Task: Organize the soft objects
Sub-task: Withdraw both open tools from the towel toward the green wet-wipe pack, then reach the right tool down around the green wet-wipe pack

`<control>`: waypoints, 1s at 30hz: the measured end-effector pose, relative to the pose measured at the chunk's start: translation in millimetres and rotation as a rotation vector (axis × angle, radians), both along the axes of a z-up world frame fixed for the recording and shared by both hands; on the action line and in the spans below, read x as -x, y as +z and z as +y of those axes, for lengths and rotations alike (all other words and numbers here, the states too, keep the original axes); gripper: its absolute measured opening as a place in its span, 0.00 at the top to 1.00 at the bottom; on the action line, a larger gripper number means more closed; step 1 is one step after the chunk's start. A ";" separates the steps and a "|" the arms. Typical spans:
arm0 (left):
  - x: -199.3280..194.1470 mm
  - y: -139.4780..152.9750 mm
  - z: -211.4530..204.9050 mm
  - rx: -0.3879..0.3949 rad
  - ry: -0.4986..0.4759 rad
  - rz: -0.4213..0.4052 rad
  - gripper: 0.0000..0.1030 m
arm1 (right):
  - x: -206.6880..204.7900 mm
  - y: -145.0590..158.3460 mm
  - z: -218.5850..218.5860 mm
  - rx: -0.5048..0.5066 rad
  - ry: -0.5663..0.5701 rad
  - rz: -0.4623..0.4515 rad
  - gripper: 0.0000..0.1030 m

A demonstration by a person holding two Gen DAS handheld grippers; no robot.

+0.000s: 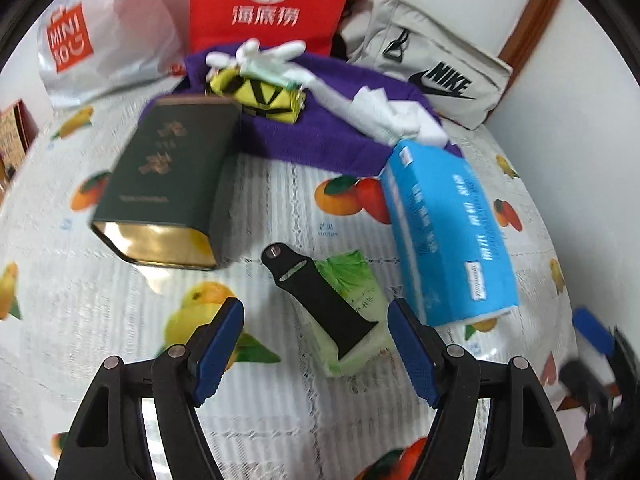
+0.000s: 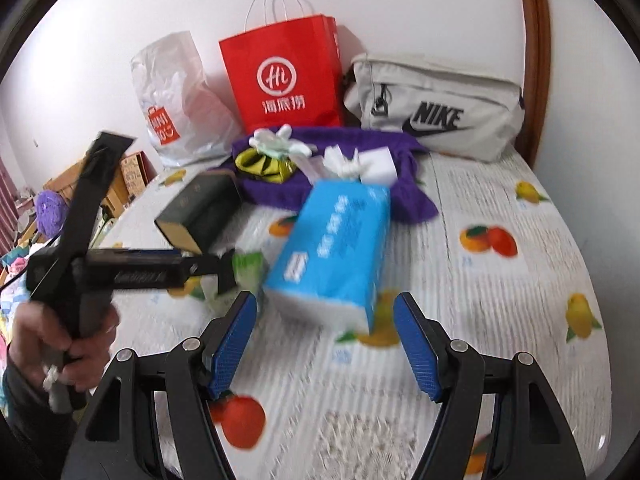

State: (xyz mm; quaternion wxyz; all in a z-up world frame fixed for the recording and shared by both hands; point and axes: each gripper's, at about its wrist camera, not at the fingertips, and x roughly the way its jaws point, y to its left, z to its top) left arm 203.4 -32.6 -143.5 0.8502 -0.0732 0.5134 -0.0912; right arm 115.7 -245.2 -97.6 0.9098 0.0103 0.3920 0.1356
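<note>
In the left wrist view, the left gripper point(image 1: 316, 348) hangs over the fruit-print bedspread point(image 1: 280, 200) with its jaws spread wide and nothing between them. A dark green tea tin point(image 1: 168, 188) lies on its side at about 10 o'clock from the jaws, well apart from them. Just ahead of the gap, at 12 o'clock, a green tissue pack point(image 1: 352, 312) lies on the bedspread with a black strap point(image 1: 320, 296) lying across it; neither pad touches either one. At 2 o'clock a blue tissue pack point(image 1: 448, 232) lies tilted, its near end just beside the right-hand pad. Farther back, a purple towel point(image 1: 320, 136) carries a yellow-and-black pouch point(image 1: 260, 96) and white gloves point(image 1: 272, 54).

In the right wrist view, the person's left hand point(image 2: 64, 344) grips the other tool's handle at 9 o'clock, and that tool reaches toward the green tissue pack point(image 2: 244, 268). The right gripper point(image 2: 326, 344) is likewise wide open and holds nothing. The blue tissue pack point(image 2: 340, 248) sits at 12 o'clock, its near end just above the gap between the jaws; blur hides whether it touches them. Along the wall stand a white Miniso bag point(image 2: 176, 104), a red Haidilao paper bag point(image 2: 284, 76) and a grey Nike bag point(image 2: 436, 108).
</note>
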 end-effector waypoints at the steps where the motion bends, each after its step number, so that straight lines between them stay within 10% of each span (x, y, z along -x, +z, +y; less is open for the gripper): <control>1: -2.9 -5.0 -1.8 -0.001 0.007 0.003 0.29 | 3.8 -3.5 -1.5 0.007 -0.001 -0.001 0.32; 6: -15.3 -24.2 -9.1 -0.019 0.035 0.008 0.31 | 13.4 -19.4 -2.9 0.016 -0.002 0.032 0.32; 13: -4.8 -23.0 -19.0 -0.038 -0.041 -0.037 0.65 | 18.2 -31.5 9.9 0.016 0.027 0.061 0.32; 19: 24.1 -22.2 -2.9 0.075 -0.102 -0.010 0.72 | 22.8 -36.4 23.6 0.013 0.061 0.071 0.32; 30: 44.6 -25.5 21.8 0.121 -0.068 -0.023 0.49 | 34.7 -49.1 43.4 0.017 0.105 0.096 0.32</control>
